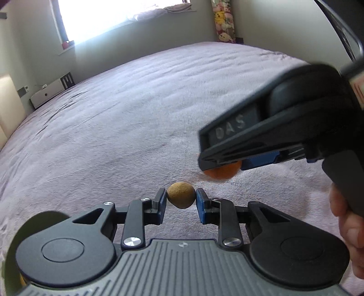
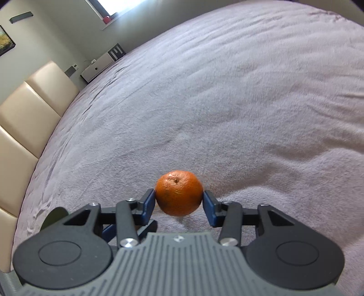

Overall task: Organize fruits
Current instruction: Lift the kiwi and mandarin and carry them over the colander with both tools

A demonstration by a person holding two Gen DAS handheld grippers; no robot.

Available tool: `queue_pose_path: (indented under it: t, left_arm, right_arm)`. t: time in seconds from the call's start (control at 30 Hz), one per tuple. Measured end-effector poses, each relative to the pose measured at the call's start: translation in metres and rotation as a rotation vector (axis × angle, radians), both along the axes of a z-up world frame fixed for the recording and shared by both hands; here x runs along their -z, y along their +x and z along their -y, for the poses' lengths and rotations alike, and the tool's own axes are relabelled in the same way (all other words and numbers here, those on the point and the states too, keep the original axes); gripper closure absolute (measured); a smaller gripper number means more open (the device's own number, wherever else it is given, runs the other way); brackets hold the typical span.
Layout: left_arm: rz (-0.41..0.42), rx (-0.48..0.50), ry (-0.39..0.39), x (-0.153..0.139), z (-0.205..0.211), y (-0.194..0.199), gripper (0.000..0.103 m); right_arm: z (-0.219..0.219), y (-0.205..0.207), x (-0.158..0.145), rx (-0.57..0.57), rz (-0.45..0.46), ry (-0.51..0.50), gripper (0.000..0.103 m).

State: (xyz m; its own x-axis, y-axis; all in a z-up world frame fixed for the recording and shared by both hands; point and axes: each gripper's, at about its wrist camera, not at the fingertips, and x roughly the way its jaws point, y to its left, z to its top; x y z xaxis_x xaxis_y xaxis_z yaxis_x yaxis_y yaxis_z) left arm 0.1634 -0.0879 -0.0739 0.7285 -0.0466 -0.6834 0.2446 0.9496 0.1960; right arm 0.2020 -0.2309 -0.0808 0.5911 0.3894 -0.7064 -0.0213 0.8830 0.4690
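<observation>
Left wrist view: the left tool (image 1: 181, 198) is clenched on a small brown fruit (image 1: 181, 195), round and rough-skinned, likely a kiwi. Both blue pads (image 1: 163, 200) press its sides, and the fruit sits between the fingertips above the bed (image 1: 113, 127). The bed is covered by a pale mauve blanket that fills most of the frame. On the right, the right tool (image 1: 221, 167) comes in from the side, blurred, with an orange (image 1: 221, 174) showing just under its black body. A hand (image 1: 348, 230) grips that tool's handle at the right edge. Beyond the far edge of the bed are a bright window (image 1: 113, 16), a white box (image 1: 49, 93) on the floor by the left wall, and a hanging strip of plush toys (image 1: 223, 20) in the far corner.

Right wrist view: the right tool (image 2: 179, 202) is clenched on the orange (image 2: 179, 193), a blue pad (image 2: 149, 201) touching each side, its dimpled end facing up. The orange is held over the near part of the bed (image 2: 204, 91). A beige padded headboard (image 2: 29, 113) runs along the bed's left edge. The white box (image 2: 97, 66) lies past the far-left corner.
</observation>
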Motion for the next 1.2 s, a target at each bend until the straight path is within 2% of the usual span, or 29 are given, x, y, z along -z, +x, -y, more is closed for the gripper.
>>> queue_pose_path:
  t: [0.27, 0.43, 0.63, 0.77, 0.87, 0.97, 1.2]
  left_arm:
    - [0.039, -0.039, -0.038, -0.041, -0.013, -0.030, 0.072]
    - [0.034, -0.080, -0.055, -0.060, -0.028, -0.049, 0.072]
    - [-0.037, -0.175, -0.114, -0.078, -0.064, -0.061, 0.072]
    - [-0.096, -0.248, -0.146, -0.086, -0.102, -0.068, 0.072]
    - [-0.128, -0.307, -0.144, -0.083, -0.128, -0.072, 0.072]
    - [-0.169, -0.363, -0.183, -0.078, -0.153, -0.073, 0.072]
    - [-0.230, -0.420, -0.241, -0.059, -0.182, -0.071, 0.072]
  right_arm:
    - [-0.004, -0.030, -0.036, -0.017, 0.046, -0.020, 0.060]
    - [-0.016, -0.049, -0.053, -0.072, 0.081, -0.055, 0.060]
    - [-0.041, -0.070, -0.071, -0.162, 0.120, -0.076, 0.060]
    - [-0.068, -0.083, -0.077, -0.254, 0.150, -0.095, 0.060]
    - [-0.089, -0.091, -0.080, -0.330, 0.174, -0.114, 0.060]
    - [-0.110, -0.098, -0.081, -0.400, 0.189, -0.122, 0.060]
    - [-0.152, -0.106, -0.077, -0.559, 0.198, -0.121, 0.060]
